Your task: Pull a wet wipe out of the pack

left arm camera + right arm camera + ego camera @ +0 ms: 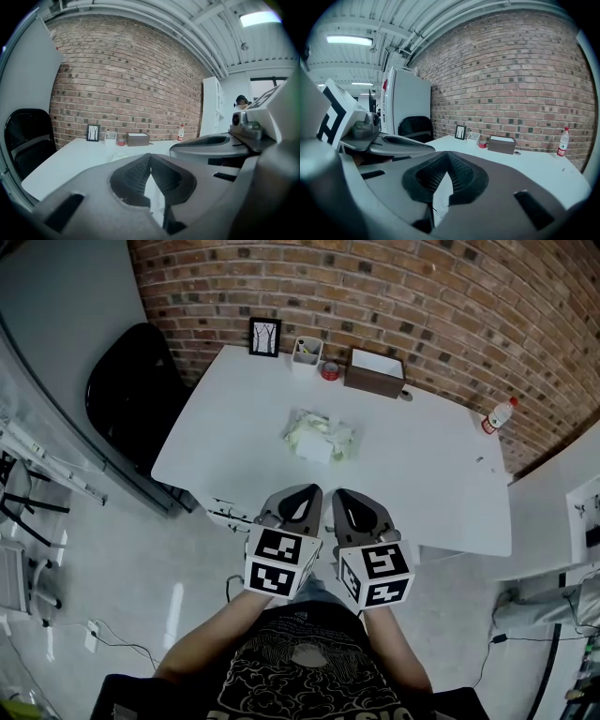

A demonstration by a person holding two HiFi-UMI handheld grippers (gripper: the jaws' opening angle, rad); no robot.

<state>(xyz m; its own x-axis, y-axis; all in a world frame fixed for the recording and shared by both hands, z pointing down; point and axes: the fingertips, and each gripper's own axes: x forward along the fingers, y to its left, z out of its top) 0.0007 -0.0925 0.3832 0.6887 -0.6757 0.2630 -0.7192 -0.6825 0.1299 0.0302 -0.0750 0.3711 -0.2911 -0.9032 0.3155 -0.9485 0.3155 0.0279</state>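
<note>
The wet wipe pack [320, 437], pale green and white and crumpled, lies near the middle of the white table [225, 427]. My left gripper [312, 490] and right gripper [339, 494] hang side by side in front of the table's near edge, short of the pack. Both are shut, tips touching, with nothing between them. In the left gripper view the left gripper [150, 155] points toward the table, and the pack [117, 156] shows only faintly. The right gripper [447, 153] is shut in its own view too.
Along the far edge of the table stand a framed picture [264, 337], a white cup [307, 352], a red tape roll [330, 370] and a brown box [375, 372]. A bottle [499, 414] stands at the right corner. A black chair [131, 390] is at the left.
</note>
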